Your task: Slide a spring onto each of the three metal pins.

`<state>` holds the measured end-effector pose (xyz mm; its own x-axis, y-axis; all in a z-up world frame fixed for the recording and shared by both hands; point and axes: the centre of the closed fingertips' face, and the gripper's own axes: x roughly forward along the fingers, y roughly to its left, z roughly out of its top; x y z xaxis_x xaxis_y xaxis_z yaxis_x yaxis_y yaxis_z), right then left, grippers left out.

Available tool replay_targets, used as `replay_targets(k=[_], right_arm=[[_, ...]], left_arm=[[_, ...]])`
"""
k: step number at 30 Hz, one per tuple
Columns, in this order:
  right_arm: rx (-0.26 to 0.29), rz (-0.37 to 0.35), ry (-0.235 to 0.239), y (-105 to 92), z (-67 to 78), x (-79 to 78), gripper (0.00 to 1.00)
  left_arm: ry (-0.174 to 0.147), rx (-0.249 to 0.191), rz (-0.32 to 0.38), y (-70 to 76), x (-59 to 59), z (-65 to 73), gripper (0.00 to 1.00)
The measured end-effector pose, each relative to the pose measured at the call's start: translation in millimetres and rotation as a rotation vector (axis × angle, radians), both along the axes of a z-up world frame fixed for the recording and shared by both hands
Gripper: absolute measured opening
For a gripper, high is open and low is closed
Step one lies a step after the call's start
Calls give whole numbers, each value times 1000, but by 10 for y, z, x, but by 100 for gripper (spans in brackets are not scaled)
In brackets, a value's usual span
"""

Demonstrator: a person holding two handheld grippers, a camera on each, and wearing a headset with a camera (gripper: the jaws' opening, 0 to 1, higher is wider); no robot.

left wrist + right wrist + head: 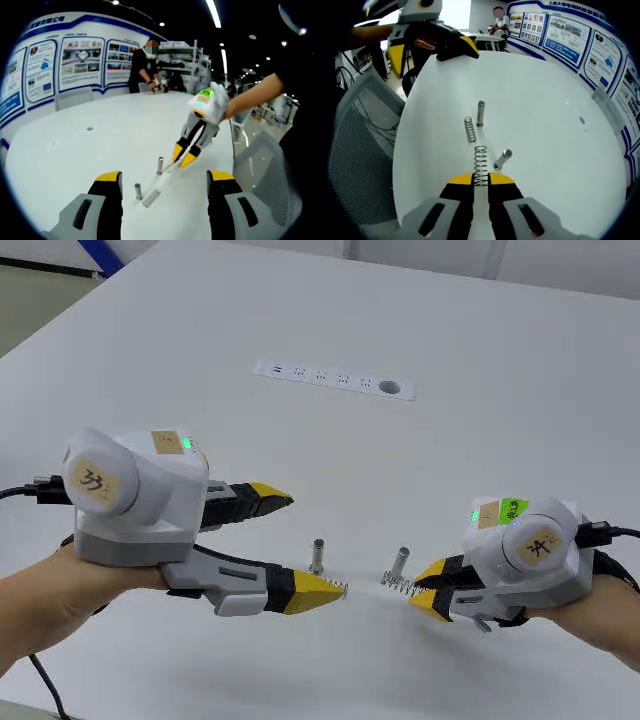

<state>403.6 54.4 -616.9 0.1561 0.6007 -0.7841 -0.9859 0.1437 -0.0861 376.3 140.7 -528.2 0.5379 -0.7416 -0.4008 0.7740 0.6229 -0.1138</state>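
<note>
In the right gripper view, the right gripper [480, 181] has its fingers pinched narrow on one end of the held spring [480, 162]. The spring juts forward at lower centre, just left of the near pin [502, 159]. Its gripped end is hidden between the fingers. At centre, a loose spring [469, 129] lies on the white tabletop [535, 100] beside the far pin [480, 113]. The left gripper [164, 176] is spread wide and holds nothing. In the head view, its lower finger mostly hides the loose spring.

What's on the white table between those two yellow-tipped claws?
A short steel pin with a loose wire spring beside it, then a second pin, seen in the left gripper view.
</note>
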Motion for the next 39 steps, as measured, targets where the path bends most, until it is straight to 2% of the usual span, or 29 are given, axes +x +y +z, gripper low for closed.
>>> replay_targets(k=[6,12,17,22,27,32,39], right_arm=[[31,8,-13,11,241,-53,11],[49,70,-36,80,478,-210,11],[59,106,-47,135,595,-306,11],[78,146,-49,202,697,-451,11],[86,168,-59,242,759,-529,11],[75,203,-66,240,758,-585,11],[72,249,-76,255,787,-665,11]], left_arm=[[-5,5,-29,-116,-15,10,69],[-14,14,-58,-240,-31,15,66],[-6,34,-94,-318,-91,-36,59],[-18,41,-107,-350,-119,-29,59],[-21,51,-125,-376,-154,-41,52],[-14,39,-156,-443,-224,-35,48],[-3,30,-194,-513,-299,-35,38]])
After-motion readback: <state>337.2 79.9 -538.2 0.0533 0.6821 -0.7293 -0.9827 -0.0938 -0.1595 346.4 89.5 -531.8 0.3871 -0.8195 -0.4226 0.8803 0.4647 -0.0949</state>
